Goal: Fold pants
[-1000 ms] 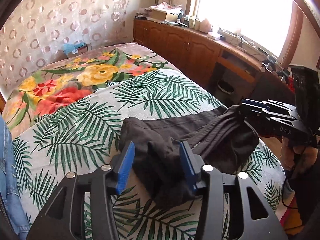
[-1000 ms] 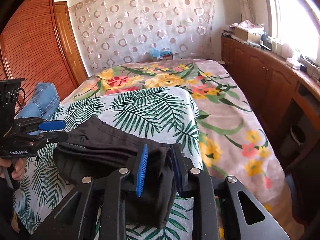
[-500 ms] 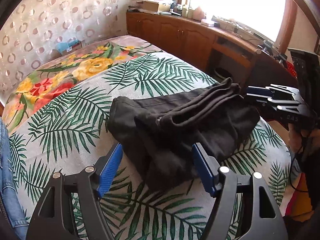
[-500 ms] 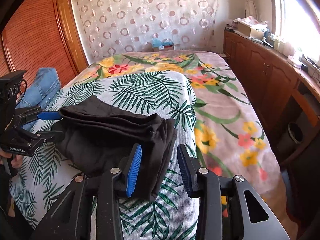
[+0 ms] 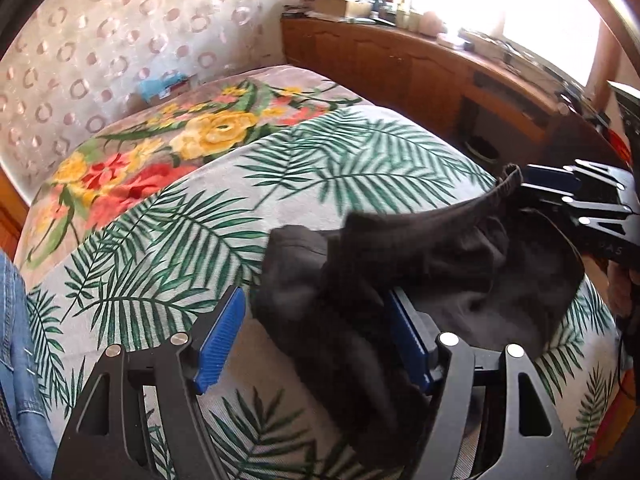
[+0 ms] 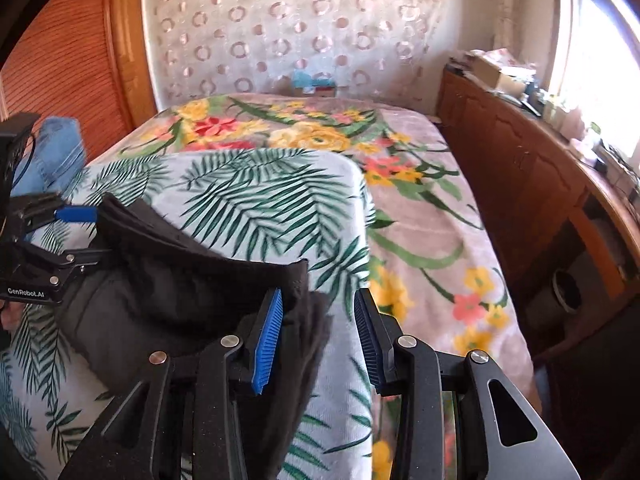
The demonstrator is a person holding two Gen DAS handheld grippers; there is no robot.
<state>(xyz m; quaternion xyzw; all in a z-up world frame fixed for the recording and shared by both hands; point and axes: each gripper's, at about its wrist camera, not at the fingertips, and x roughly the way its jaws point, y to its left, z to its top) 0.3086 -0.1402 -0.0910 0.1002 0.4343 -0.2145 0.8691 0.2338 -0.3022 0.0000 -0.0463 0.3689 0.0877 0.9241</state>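
The dark pants [image 5: 432, 264] lay bunched in a folded heap on the palm-leaf sheet [image 5: 168, 248] of the bed [image 6: 420, 216]. The left tool [image 5: 312, 332] was low over the near edge of the heap, its blue pads apart, with the cloth lying loose between them against the right pad. The right tool [image 6: 318, 332] stood at the other end, its pads also apart and a corner of the fabric beside its left pad. Blue jeans [image 6: 56, 148] lay at the bed's far side, and a wooden cabinet [image 6: 520, 168] ran under the window. Half a second earlier both tools were already spread; since then the heap had become more rumpled.
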